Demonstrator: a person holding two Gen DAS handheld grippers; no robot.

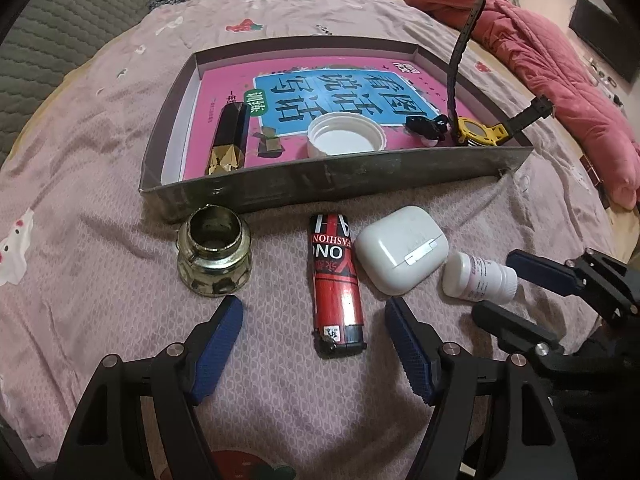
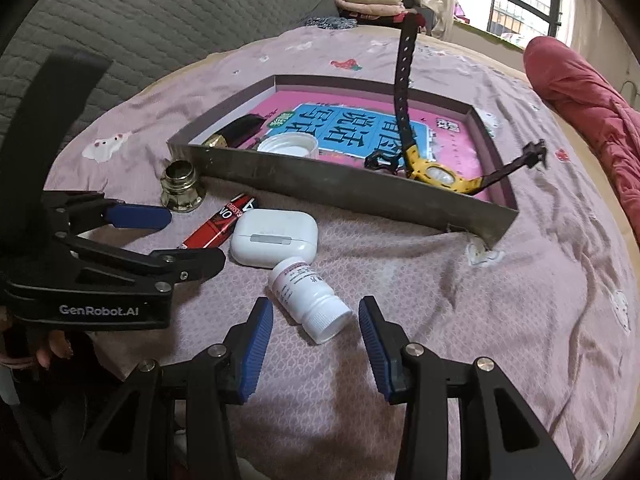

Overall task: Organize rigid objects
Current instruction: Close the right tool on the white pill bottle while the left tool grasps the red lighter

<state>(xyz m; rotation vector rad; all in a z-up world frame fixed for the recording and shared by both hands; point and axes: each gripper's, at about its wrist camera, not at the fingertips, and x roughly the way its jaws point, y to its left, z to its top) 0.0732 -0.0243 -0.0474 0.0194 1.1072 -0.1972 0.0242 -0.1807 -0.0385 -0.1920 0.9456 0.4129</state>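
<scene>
A red lighter [image 1: 336,284] lies on the bedsheet between the fingers of my left gripper [image 1: 313,302], which is open and not touching it. To its right are a white earbud case [image 1: 400,250] and a white pill bottle [image 2: 308,296] on its side. My right gripper [image 2: 316,304] is open, with the bottle's cap end between its fingers and gaps on both sides. A brass-and-glass jar [image 1: 212,252] stands left of the lighter. Behind them, the shallow box [image 1: 340,184] holds a black-gold tube [image 1: 228,136], a white lid [image 1: 346,138], a black clip [image 1: 426,128] and a yellow watch [image 2: 436,174].
A pink book [image 1: 288,80] lines the box floor. A rolled pink quilt [image 1: 540,60] lies along the bed's right side. A grey padded headboard [image 2: 160,8] stands behind the bed. The watch strap [image 2: 404,72] sticks up above the box wall.
</scene>
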